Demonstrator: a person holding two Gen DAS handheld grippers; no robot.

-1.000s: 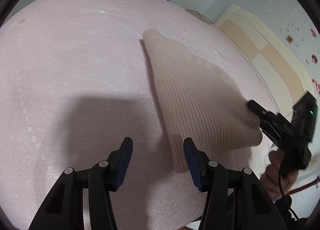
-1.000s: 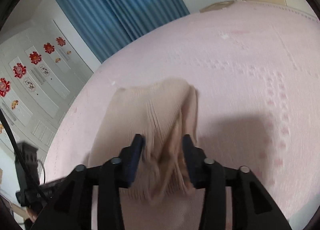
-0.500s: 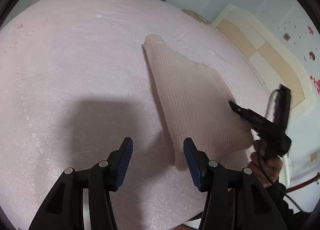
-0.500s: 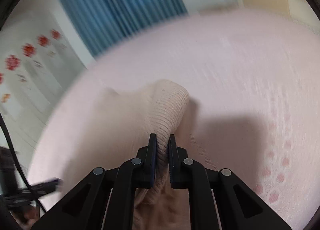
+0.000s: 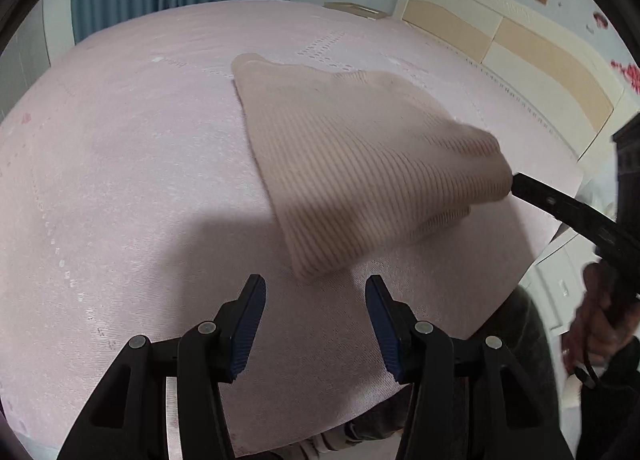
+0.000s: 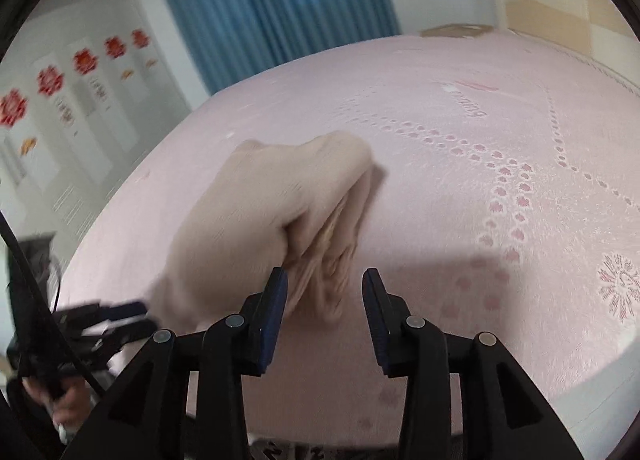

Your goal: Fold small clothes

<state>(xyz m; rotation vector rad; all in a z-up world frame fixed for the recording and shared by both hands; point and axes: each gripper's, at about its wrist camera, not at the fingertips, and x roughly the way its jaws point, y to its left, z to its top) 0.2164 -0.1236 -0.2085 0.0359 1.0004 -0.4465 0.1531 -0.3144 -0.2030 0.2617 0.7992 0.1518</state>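
Observation:
A beige ribbed knit garment [image 5: 360, 164] lies folded on the pink bedspread [image 5: 120, 180]. My left gripper [image 5: 316, 324] is open and empty, just short of the garment's near corner. In the right wrist view the garment [image 6: 272, 212] lies bunched ahead, its loose folded edge reaching down between the fingers. My right gripper [image 6: 324, 320] is open, and its jaws stand apart around that near edge without pinching it. The right gripper's arm also shows at the garment's right end in the left wrist view [image 5: 560, 208].
A cream headboard [image 5: 520, 48] stands at the far right of the bed. Blue curtains [image 6: 272, 0] hang behind it. White wardrobe doors with red flower stickers [image 6: 48, 80] stand to the left. The bed's near edge [image 5: 460, 348] runs just under my grippers.
My right gripper was shut on the garment's edge half a second ago and has now opened, letting it go. The garment has settled flatter. My left gripper stayed open.

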